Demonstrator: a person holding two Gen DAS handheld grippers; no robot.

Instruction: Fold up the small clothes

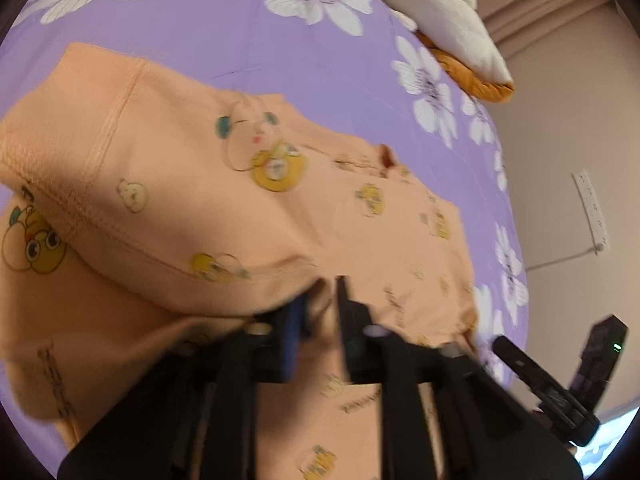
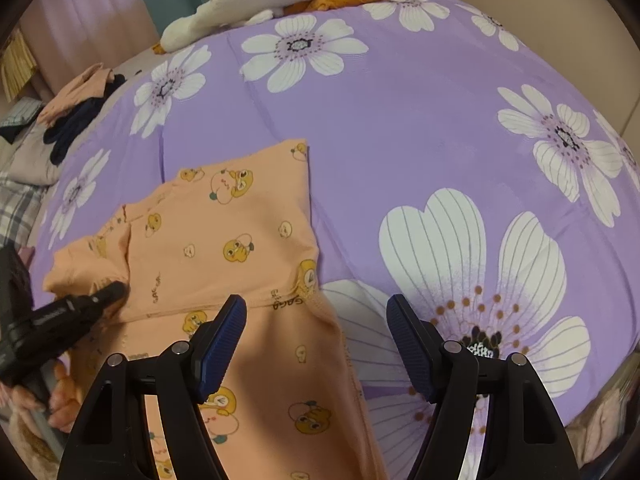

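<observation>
Now the left gripper [image 1: 324, 300] hangs parted over the peach garment's [image 2: 224, 240] fold, right gripper [image 2: 316, 320] spread beside it; that loose flap could spring back.

The left gripper [image 1: 324, 300] is pointed steeply downward, its two dark fingers [image 1: 348, 320] set a narrow gap apart; the view is blurred there, and whether anything is pinched between the pads cannot be told. From the right wrist view the same left gripper [image 2: 114, 290] is seen reaching in from the left edge, carried by a hand [image 2: 60, 396] wrapped around its grip. The right gripper [image 2: 316, 312] is tilted steeply downward with its jaws spread wide, the blue ribbed pads [image 2: 222, 344] well apart and nothing pressed between them.
</observation>
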